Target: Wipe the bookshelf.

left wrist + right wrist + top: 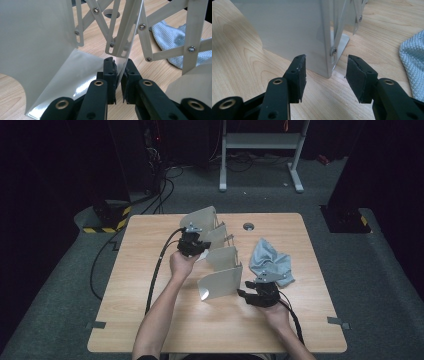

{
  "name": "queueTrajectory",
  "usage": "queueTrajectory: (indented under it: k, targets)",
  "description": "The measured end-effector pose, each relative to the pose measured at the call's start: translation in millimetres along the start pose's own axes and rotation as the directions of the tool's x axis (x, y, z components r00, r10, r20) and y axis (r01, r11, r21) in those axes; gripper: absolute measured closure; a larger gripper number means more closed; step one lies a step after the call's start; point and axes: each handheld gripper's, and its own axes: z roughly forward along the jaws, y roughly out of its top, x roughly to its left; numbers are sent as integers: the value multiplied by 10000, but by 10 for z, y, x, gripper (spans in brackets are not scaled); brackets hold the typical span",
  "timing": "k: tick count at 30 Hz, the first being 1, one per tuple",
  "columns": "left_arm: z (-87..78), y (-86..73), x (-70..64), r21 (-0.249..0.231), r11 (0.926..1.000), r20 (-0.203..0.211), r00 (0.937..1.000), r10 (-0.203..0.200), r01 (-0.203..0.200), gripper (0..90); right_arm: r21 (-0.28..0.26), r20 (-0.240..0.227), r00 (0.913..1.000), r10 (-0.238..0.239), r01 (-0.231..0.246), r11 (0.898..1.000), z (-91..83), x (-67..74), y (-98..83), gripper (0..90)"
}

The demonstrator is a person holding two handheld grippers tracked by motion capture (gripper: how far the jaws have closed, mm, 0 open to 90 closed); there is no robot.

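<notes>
Evidently the work in hand was handling the folding rack (218,262), a white accordion of flat panels joined by riveted scissor struts, standing upright mid-desk (150,330). Nearest the person, the right gripper (250,294) sat just beside the rack's closest panel (294,30), its fingers (299,75) released and spread either side of that panel's lower corner without touching it. The left gripper (192,245), at the rack's left side and farther back, had its fingers (110,75) clenched on the thin edge of an inner panel (126,50). With one end gripped, the step looked like securing the other; the next move probably called for the right fingers to close on the near panel. Just right of the rack lay a crumpled grey cloth (271,262).
</notes>
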Motion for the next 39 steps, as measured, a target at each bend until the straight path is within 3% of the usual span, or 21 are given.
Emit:
queueTrajectory:
  k: [4,7,12,18,22,29,35,39]
  targets:
    - [-3,12,-15,21,9999,-47,9999,101,-101,845,-69,71,9999,112,-111,9999,13,2,13,485]
    - [-10,10,-45,-19,9992,-157,9990,407,-407,867,-181,153,9998,89,-86,9998,26,25,26,475]
    - [-4,21,-60,-91,9995,-192,9994,293,-295,876,-221,515,9986,-87,98,9997,48,71,52,437]
    - [-16,41,-92,-49,9995,-268,9992,310,-312,880,-295,768,9970,103,-81,9995,54,33,54,433]
    - [-8,49,-104,-55,9999,-348,9993,144,-146,880,-454,952,9951,267,-224,9987,27,5,54,423]
    - [6,67,-112,-25,9999,-480,9987,-164,163,873,-736,852,9955,422,-359,9966,-1,-35,42,390]
    - [27,78,-96,-112,9990,-771,9960,-444,437,873,-884,1241,9919,281,-171,9959,-19,13,36,369]
    - [40,89,-98,-55,9987,-900,9947,-500,497,873,-847,1165,9925,377,-279,9960,-3,26,34,367]
